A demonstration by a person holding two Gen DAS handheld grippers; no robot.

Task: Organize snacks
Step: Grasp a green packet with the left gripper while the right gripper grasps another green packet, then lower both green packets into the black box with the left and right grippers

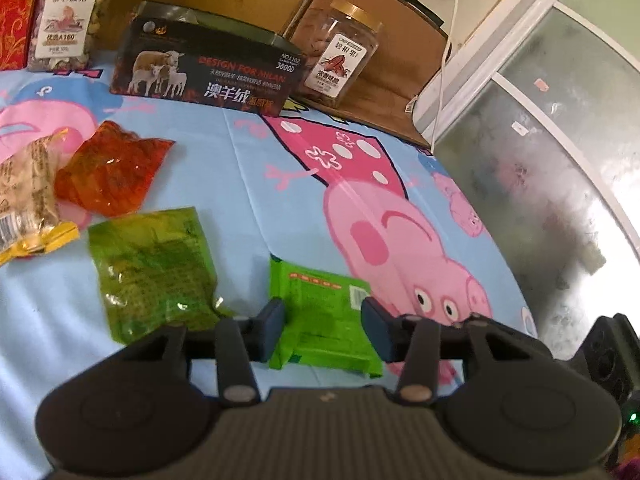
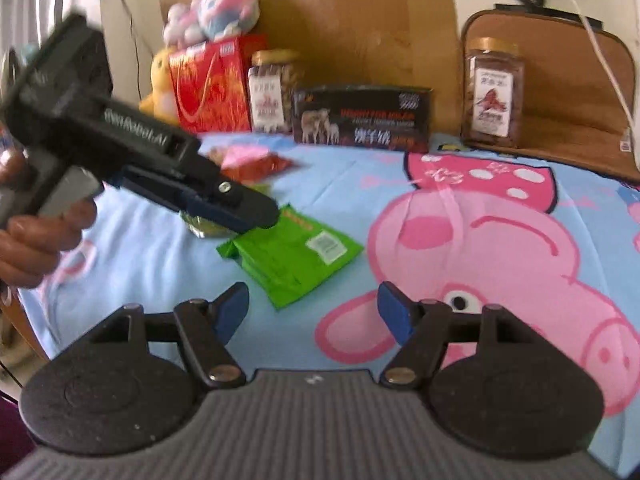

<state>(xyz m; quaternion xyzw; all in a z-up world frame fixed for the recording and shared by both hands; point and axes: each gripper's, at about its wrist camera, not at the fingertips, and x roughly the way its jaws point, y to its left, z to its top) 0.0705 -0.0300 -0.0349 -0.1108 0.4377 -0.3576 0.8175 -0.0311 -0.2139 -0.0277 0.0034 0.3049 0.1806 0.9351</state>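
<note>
A bright green snack packet (image 1: 320,312) lies flat on the cartoon-pig bedsheet (image 1: 240,160). My left gripper (image 1: 324,326) hangs over it, its fingers standing on either side of the packet, and the pads are not pressing on it. In the right wrist view the left gripper's tips (image 2: 256,214) sit above the far left corner of that packet (image 2: 292,256), with a hand (image 2: 32,240) on its handle. My right gripper (image 2: 312,312) is open and empty, just short of the packet's near corner.
A translucent green packet (image 1: 148,272), an orange packet (image 1: 108,168) and a beige-and-yellow packet (image 1: 28,192) lie at the left. At the back stand a black sheep-print box (image 1: 208,68), a gold-lidded jar (image 1: 340,56), a container of nuts (image 1: 68,12) and a red gift bag (image 2: 212,80). The bed ends at the right by a glass panel (image 1: 560,160).
</note>
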